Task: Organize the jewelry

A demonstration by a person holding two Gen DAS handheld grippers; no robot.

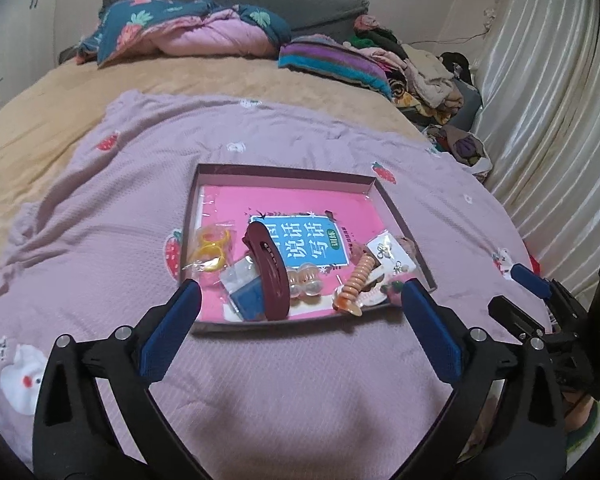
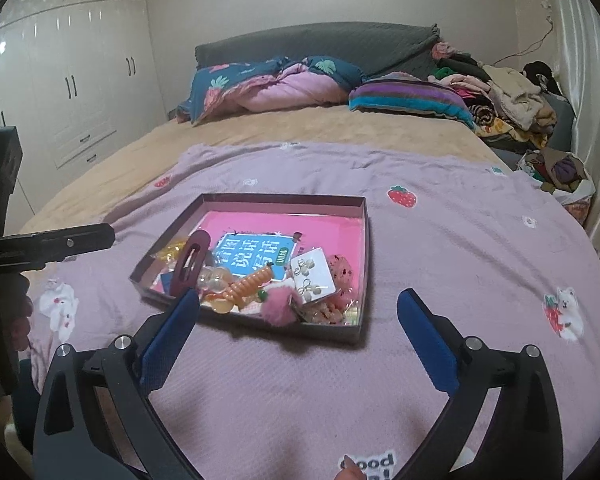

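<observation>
Bed [image 1: 260, 400]: maroon clip [image 1: 269, 276] lengthwise.

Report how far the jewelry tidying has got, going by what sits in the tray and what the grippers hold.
Done: the dark red hair clip, orange spiral clip, earring card and pink pompom all lie inside the shallow tray. In hand: nothing; the left gripper and right gripper are both open and empty. Left: no loose jewelry shows on the lilac blanket.
</observation>
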